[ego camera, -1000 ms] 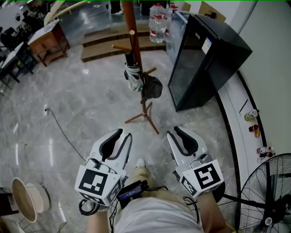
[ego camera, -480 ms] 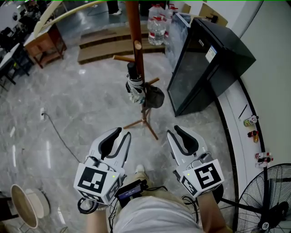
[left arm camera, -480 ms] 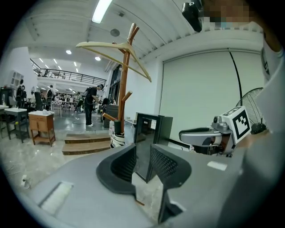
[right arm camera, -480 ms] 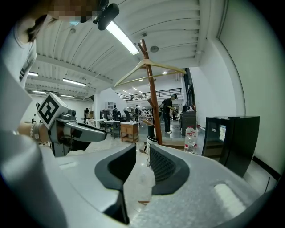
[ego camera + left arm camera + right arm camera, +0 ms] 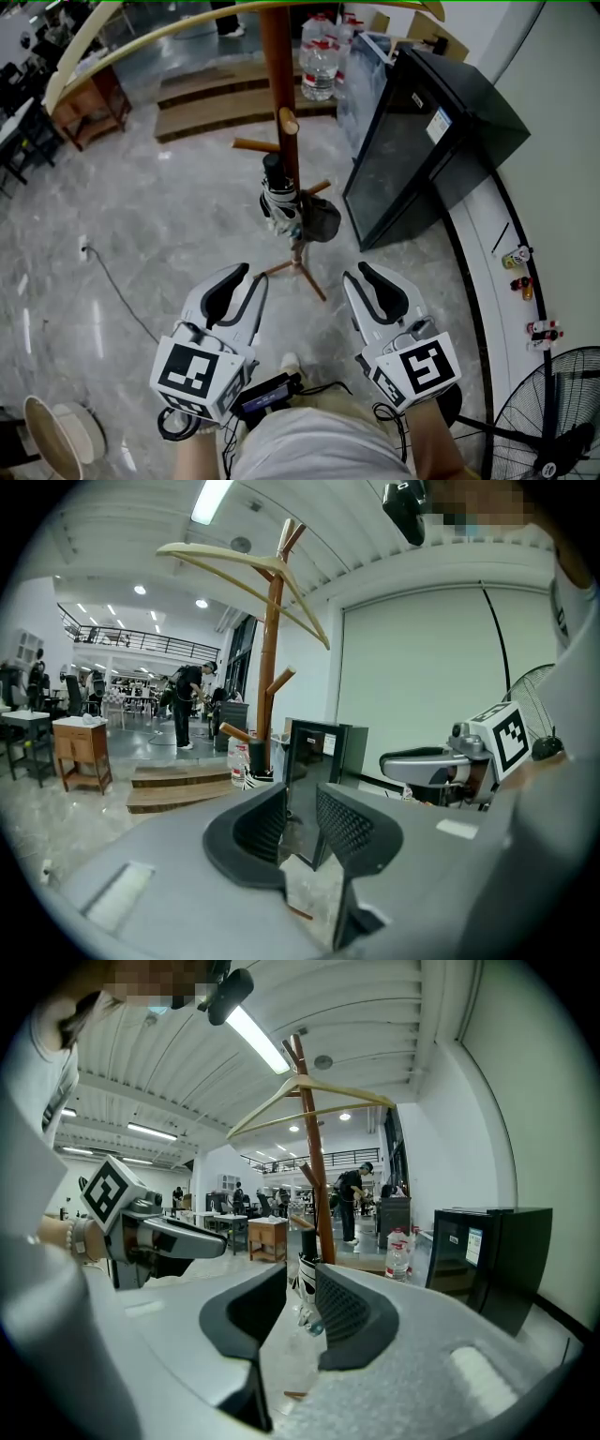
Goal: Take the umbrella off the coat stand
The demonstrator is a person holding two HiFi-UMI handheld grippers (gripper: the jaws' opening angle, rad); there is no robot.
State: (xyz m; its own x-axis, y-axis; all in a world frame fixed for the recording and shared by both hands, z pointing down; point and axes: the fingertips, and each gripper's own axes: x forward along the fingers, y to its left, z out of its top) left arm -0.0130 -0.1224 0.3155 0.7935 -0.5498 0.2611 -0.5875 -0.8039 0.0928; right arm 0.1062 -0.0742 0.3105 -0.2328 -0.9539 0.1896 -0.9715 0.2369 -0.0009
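head view
left gripper [image 5: 251, 281]: at 7 o'clock of frame centre; jaws parted by a narrow gap, nothing in them.
right gripper [image 5: 360, 279]: at 5 o'clock; same narrow gap, empty.
coat stand [image 5: 275, 66]: at 12 o'clock from both grippers and well apart from them; top cut off by the frame edge; feet on the floor [image 5: 141, 216].
umbrella [image 5: 280, 197]: folded, hanging on the coat stand partway down the pole, black handle up, white-and-black fabric below; which peg carries it cannot be made out.
dark bundle [image 5: 320, 214]: hangs just beside the umbrella, on the 3 o'clock side of the pole; bag or hat, cannot tell.
black cabinet [image 5: 422, 141]: near the coat stand, at its 2 o'clock.
fan [image 5: 553, 412]: in the 5 o'clock corner, partly cut off.

left gripper view
left gripper [image 5: 300, 803]: jaws apart; only floor and the black cabinet [image 5: 314, 761] show through the gap.
umbrella [image 5: 255, 757]: at 11 o'clock of the jaws; only the black top shows, the rest hidden behind one jaw.
coat stand [image 5: 272, 649]: full height in view.
right gripper [image 5: 436, 761]: at 3 o'clock, seen side-on; its gap cannot be read from here.

right gripper view
right gripper [image 5: 302, 1271]: jaws apart, gripping nothing.
umbrella [image 5: 307, 1246]: framed in the gap, far beyond the fingertips, on the coat stand [image 5: 314, 1147]; lower end hidden by the jaws.
left gripper [image 5: 173, 1237]: at 9 o'clock, side-on.
people [image 5: 352, 1199]: behind the stand, too small to detail.
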